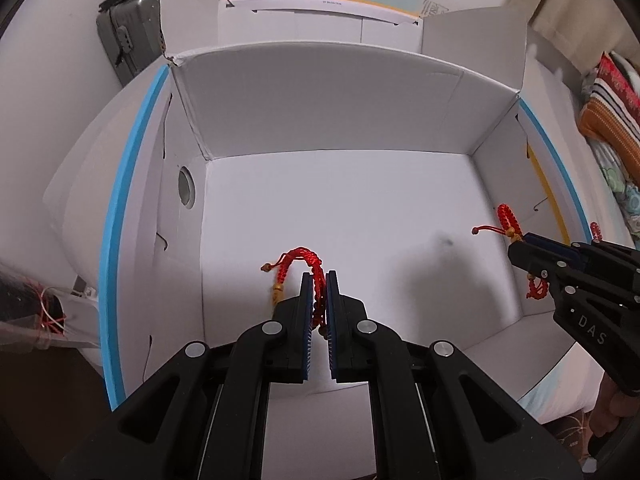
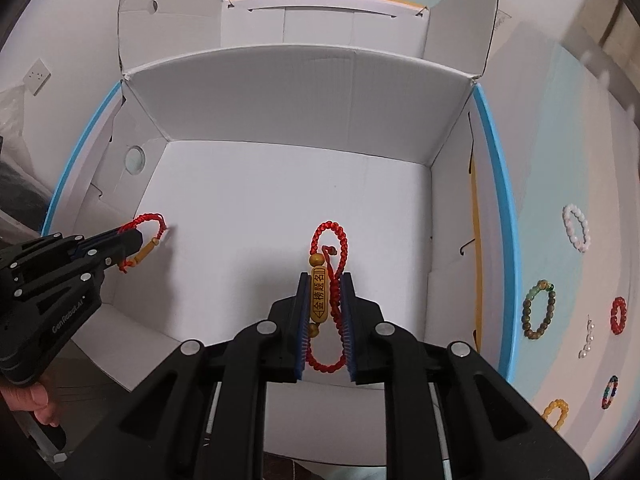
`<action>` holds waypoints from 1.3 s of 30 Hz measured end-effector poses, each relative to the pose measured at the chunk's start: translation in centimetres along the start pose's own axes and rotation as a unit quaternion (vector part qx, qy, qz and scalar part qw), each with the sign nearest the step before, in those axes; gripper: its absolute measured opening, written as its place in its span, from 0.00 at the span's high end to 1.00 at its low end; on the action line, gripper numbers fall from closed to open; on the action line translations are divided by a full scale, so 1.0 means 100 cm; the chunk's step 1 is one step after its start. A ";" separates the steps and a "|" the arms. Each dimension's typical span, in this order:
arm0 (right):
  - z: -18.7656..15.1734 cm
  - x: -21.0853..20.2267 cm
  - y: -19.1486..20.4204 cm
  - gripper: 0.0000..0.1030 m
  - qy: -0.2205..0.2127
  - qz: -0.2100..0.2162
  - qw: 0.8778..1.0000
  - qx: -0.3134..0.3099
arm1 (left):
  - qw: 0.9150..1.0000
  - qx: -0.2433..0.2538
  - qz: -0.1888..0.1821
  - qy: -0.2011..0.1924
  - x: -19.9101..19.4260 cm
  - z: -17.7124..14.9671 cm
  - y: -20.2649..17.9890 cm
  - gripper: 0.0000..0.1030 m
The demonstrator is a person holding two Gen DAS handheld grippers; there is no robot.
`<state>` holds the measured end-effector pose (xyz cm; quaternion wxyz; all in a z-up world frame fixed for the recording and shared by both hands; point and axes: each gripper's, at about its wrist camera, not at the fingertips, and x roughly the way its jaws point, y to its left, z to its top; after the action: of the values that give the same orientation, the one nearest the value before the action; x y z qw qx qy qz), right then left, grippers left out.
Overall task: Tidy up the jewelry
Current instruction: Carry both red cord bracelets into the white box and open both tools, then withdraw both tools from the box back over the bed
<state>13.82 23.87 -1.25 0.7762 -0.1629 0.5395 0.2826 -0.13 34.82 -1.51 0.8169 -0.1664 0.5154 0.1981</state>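
Pastel surface (image 2: 560,152), open white box (image 2: 280,208), scattered bracelets (image 2: 538,309)

We see our left gripper (image 1: 319,276) as matte black plastic, its linkage arms pinned with round silver screws and pierced by long triangular cut-outs; the two fingers carry blue ribbed pads (image 1: 307,300). Our right gripper (image 2: 325,278) is built the same, black with silver pins and blue pads (image 2: 347,320). White lettering marks the bodies, "GenRobot.AI" on the left, "DAS" on the right. Bare skin of our left hand (image 2: 38,402) shows beneath its handle
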 end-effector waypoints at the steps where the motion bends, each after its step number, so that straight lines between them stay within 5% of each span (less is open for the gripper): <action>1: -0.001 -0.001 0.000 0.83 -0.002 0.000 1.000 0.001 | 1.000 0.000 0.003 -0.003 0.000 0.001 0.000 0.94; 4: -0.002 -0.002 0.001 0.64 -0.008 0.002 1.000 0.003 | 1.000 0.000 0.016 -0.013 -0.006 -0.003 -0.003 0.87; 7: 0.000 -0.008 0.000 0.47 -0.020 0.001 1.000 0.007 | 0.999 0.003 0.030 -0.028 -0.014 -0.002 -0.005 0.66; 11: 0.000 -0.015 0.001 0.33 -0.032 0.003 0.999 0.007 | 0.998 0.000 0.043 -0.051 -0.029 -0.002 -0.005 0.42; 19: -0.004 -0.048 -0.009 0.07 -0.084 -0.006 0.996 0.027 | 0.995 -0.005 0.048 -0.087 -0.053 0.002 -0.012 0.18; 24: -0.010 -0.070 -0.027 0.07 -0.123 -0.025 0.991 0.049 | 0.992 -0.004 0.046 -0.115 -0.066 0.000 -0.026 0.05; 39: -0.057 -0.126 -0.105 0.07 -0.189 -0.064 0.974 0.108 | 0.989 0.042 0.018 -0.143 -0.085 -0.007 -0.100 0.05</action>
<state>12.79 9.14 7.88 0.8937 -0.0563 0.3986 0.1982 0.93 24.49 6.62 0.8850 -0.0928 0.4036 0.2127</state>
